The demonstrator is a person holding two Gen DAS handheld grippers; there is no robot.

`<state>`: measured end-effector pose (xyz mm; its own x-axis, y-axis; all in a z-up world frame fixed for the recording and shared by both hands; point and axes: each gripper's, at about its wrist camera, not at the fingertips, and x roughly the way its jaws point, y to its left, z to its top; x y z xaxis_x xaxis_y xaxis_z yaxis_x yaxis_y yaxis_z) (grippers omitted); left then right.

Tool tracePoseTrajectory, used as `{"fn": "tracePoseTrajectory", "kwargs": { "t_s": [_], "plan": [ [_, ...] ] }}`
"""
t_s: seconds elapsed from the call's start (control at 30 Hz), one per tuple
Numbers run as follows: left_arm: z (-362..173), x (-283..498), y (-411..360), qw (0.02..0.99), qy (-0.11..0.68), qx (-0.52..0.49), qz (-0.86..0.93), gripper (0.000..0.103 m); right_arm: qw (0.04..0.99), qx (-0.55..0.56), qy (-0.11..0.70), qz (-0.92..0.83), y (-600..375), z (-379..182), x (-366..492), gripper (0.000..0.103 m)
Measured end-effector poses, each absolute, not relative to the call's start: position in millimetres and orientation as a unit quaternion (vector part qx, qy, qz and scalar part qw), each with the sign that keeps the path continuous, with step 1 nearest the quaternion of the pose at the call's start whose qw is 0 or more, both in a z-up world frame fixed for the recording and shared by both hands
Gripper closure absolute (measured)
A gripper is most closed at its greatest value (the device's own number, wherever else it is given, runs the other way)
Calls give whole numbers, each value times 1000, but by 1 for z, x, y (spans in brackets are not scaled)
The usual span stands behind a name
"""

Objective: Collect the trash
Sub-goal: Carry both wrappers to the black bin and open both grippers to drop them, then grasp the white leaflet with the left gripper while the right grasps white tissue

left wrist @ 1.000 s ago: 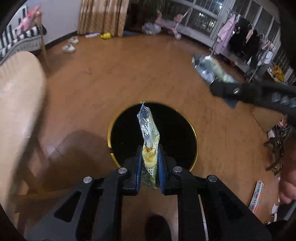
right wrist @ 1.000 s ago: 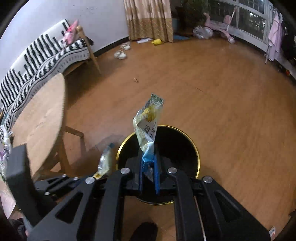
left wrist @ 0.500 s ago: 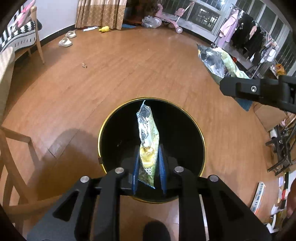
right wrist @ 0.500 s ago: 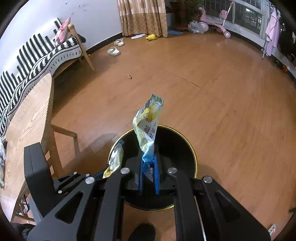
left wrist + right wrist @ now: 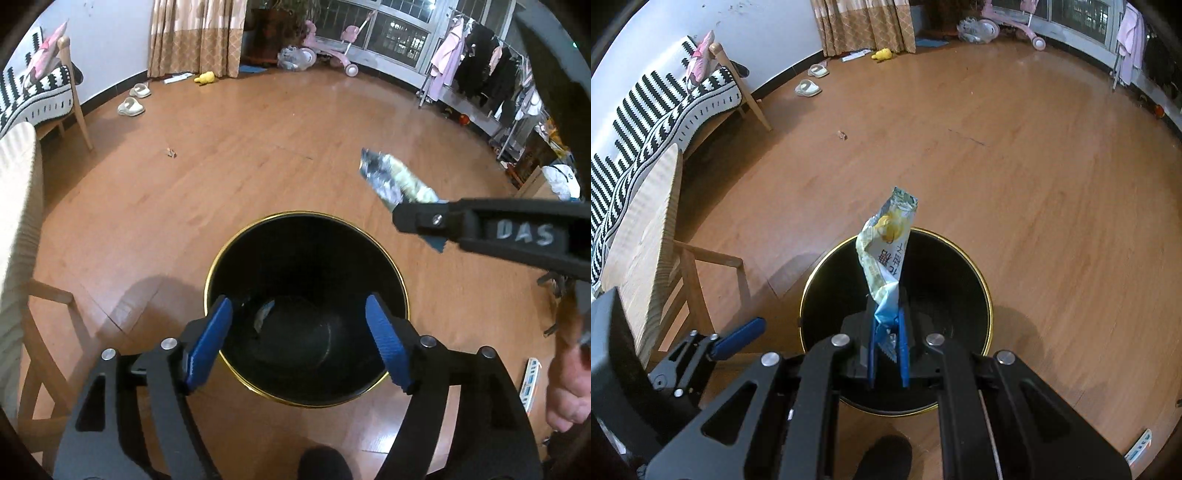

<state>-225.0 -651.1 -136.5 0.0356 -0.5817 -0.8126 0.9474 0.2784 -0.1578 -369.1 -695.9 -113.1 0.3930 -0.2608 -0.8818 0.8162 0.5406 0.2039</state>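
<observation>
Hanging over a black bin (image 5: 306, 236) with a gold rim, the left tongs (image 5: 299, 332) are standing released: their blue pads (image 5: 210, 339) have just been spreading apart, and nothing is lying between them. A pale scrap (image 5: 263, 314) is showing down inside the bin, just beyond the left pad; what it is I cannot tell.

The right tongs (image 5: 886, 332) are staying clenched on a wrapper (image 5: 886, 251), gripping its lower end between their blue pads (image 5: 903, 343). The wrapper is sticking up and forward out of the grip, pale with a yellow patch, its top end reaching past the bin's (image 5: 982, 288) far rim in the right wrist view. From the left wrist view these tongs (image 5: 413, 218) are coming in from the right, with the wrapper (image 5: 391, 177) poking out beyond them, above and to the right of the bin. A hand (image 5: 569, 380) is showing at the right edge.

The bin is sitting on a wood floor (image 5: 258, 166). To the left of both tongs a wooden table (image 5: 646, 221) and a bench with a striped throw (image 5: 665, 107) are standing. Far ahead, slippers (image 5: 809, 86), curtains (image 5: 864, 26) and a pink ride-on toy (image 5: 332, 51) are lying along the wall, and clothes (image 5: 476, 70) are hanging on a rack to the far right.
</observation>
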Motion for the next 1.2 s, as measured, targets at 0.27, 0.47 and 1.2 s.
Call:
{"fn": "tracePoseTrajectory", "kwargs": {
  "t_s": [0.27, 0.47, 1.2],
  "plan": [
    [-119, -220, -639, 692, 404, 210, -560, 22, 759, 344, 431, -346, -698, -120, -367, 74],
    [-105, -223, -632, 696, 395, 207, -563, 19, 767, 336, 411, -361, -694, -104, -375, 39],
    [31, -132, -426, 788, 352, 148, -483, 6, 872, 218, 343, -274, -551, 24, -251, 23]
  ]
}}
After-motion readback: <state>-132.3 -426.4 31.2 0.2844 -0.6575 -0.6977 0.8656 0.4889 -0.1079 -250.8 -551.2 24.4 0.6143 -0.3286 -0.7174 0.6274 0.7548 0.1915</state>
